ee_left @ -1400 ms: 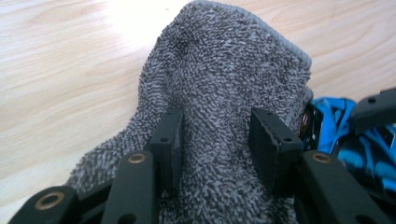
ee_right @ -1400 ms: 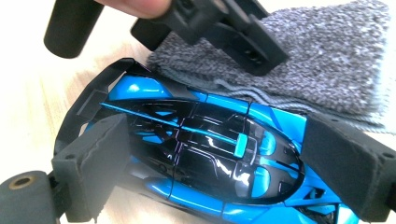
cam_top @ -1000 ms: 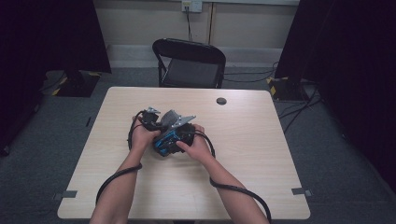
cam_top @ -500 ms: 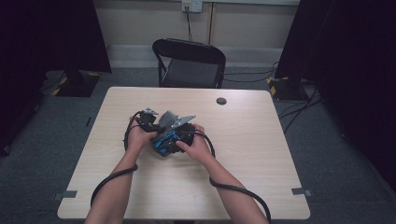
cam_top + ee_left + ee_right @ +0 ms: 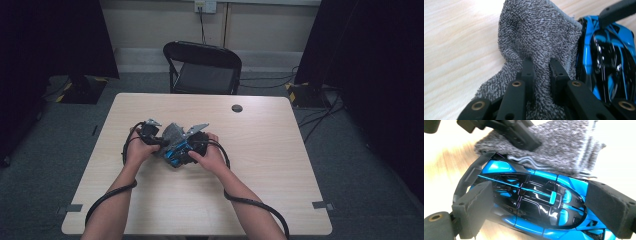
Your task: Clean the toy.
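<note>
**Inspector:** Position of the work, please.

**Onlooker:** Near the middle of the table (image 5: 280,150), slightly toward the person's left. A blue and black toy car (image 5: 531,202) lies between the two hands, with a grey cloth (image 5: 536,37) against one flank of it.

**Inspector:** Left gripper (image 5: 541,66)?

**Onlooker:** Jaws pressed nearly together, pinching a fold of the cloth. The terry bunches up between the two black fingers (image 5: 527,70). The car sits just beside that fold, touching it.

**Inspector:** And the right gripper (image 5: 541,207)?

**Onlooker:** Jaws spread wide, one pad (image 5: 474,202) at each end of the car. The left pad looks pressed against the tail. I judge it a lengthwise grip, holding the car steady for wiping.

**Inspector:** Risks from here?

**Onlooker:** Three, in my judgement. First, the car body is glossy and curved; a sideways drag from the cloth could pivot it out from between the pads, since they bear on the narrow ends alone. Second, the cloth is held by one small fold, so a firm rub could pull it free, leaving bare jaws scraping the paint. Third, the loops of the terry could snag on the rear wing and tug the car along with the cloth.

**Inspector:** Anything else nearby?

**Onlooker:** A chair (image 5: 202,67) beyond the table, well apart. No bearing on the work.
</note>
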`<state>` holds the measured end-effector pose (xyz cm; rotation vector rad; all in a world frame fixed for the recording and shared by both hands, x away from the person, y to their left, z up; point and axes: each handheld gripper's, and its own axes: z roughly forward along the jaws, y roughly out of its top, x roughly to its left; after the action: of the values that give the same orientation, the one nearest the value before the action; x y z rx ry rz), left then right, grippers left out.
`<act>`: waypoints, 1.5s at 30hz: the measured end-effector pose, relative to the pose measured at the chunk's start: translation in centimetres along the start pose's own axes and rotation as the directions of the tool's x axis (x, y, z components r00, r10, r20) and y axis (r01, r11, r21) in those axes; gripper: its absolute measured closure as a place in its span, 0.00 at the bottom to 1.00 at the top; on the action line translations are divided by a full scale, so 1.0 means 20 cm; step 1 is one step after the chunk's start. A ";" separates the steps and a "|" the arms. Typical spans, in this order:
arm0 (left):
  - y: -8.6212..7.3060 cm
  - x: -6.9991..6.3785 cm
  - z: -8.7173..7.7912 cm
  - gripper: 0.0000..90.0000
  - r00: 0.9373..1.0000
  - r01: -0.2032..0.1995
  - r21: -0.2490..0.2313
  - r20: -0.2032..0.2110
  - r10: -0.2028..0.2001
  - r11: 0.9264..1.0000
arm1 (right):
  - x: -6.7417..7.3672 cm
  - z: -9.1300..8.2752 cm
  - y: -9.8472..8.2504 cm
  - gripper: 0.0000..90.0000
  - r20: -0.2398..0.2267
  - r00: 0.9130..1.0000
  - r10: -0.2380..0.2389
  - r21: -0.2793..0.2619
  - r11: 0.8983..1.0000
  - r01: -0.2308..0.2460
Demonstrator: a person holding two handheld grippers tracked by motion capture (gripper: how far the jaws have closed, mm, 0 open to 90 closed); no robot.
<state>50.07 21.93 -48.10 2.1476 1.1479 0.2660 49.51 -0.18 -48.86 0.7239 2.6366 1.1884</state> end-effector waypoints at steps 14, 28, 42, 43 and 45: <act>-0.09 0.01 -0.12 0.86 0.999 -0.016 0.016 0.030 0.015 1.000 | 0.00 0.00 0.00 0.09 0.006 1.000 0.002 -0.006 1.000 -0.002; -0.17 -0.01 -0.22 0.87 0.997 -0.036 0.025 0.065 0.034 0.999 | 0.01 0.00 0.00 0.09 0.010 1.000 0.002 -0.006 1.000 -0.002; -0.27 0.01 -0.36 0.87 0.996 -0.016 0.042 0.088 0.013 0.999 | 0.01 0.00 -0.01 0.09 0.011 1.000 0.009 -0.010 1.000 -0.008; -0.28 0.01 -0.37 0.87 0.996 -0.016 0.041 0.091 0.012 0.999 | 0.01 0.00 -0.01 0.09 0.012 1.000 0.005 -0.009 1.000 -0.005; -0.30 0.02 -0.39 0.87 0.996 -0.007 0.043 0.090 0.003 0.999 | 0.01 0.00 0.00 0.09 0.012 1.000 0.005 -0.008 1.000 -0.005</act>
<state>42.75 28.09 -46.22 2.1779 1.1063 0.1465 49.33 -0.17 -48.91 0.7342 2.6199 1.1919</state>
